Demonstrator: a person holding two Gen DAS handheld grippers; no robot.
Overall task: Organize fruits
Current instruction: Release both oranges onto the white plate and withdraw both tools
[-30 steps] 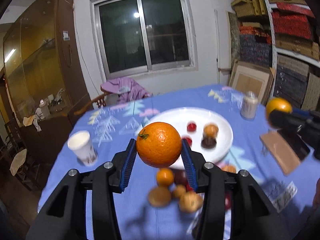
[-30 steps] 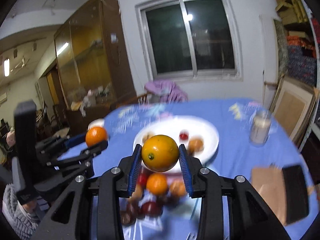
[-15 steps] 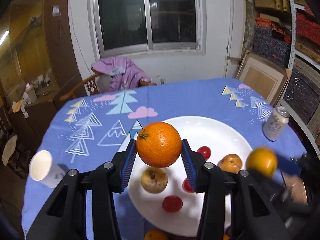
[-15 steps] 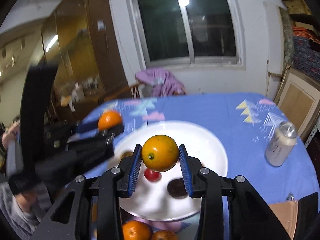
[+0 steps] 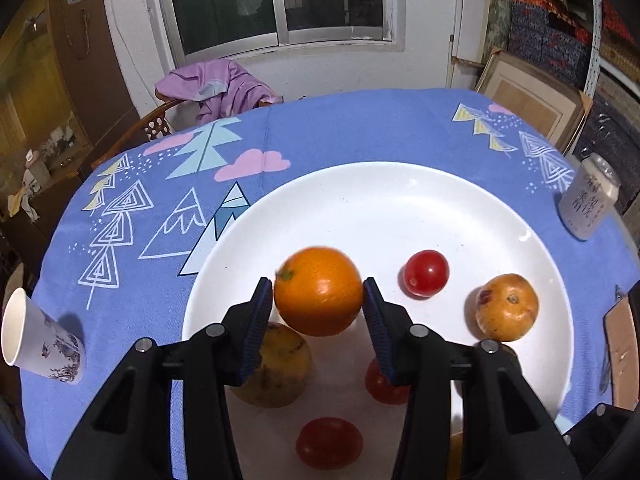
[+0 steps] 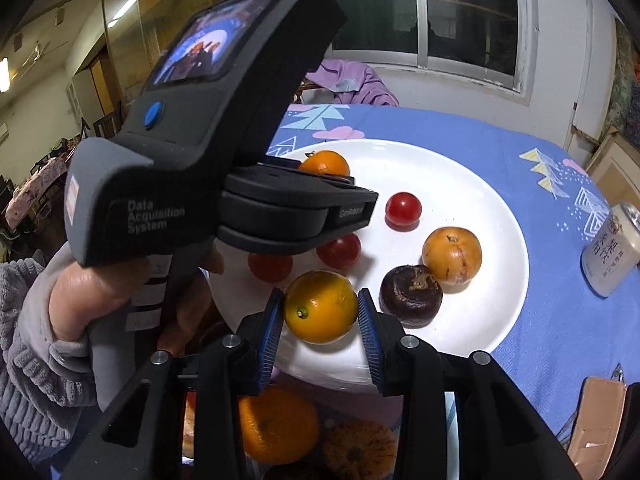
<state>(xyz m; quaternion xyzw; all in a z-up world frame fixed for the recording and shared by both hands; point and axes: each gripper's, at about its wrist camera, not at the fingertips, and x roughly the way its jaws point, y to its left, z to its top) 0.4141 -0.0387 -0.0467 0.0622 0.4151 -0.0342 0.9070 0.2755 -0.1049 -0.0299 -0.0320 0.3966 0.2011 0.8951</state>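
Your left gripper (image 5: 316,287) has just been easing its fingers apart. The glossy, dimpled orange (image 5: 318,291) sits between the ridged blue pads above the white plate (image 5: 380,200), but it is blurred and I cannot see the pads pressing it. Those fingers hide part of a dull yellow fruit (image 5: 280,372) at 7 o'clock and a smooth red tomato (image 5: 386,384) at 5 o'clock. Your right gripper (image 6: 320,300) is clamped on a round yellow-orange citrus (image 6: 320,306) over the plate's 6 o'clock rim. In that view the left gripper's body covers the plate's 9 o'clock side.
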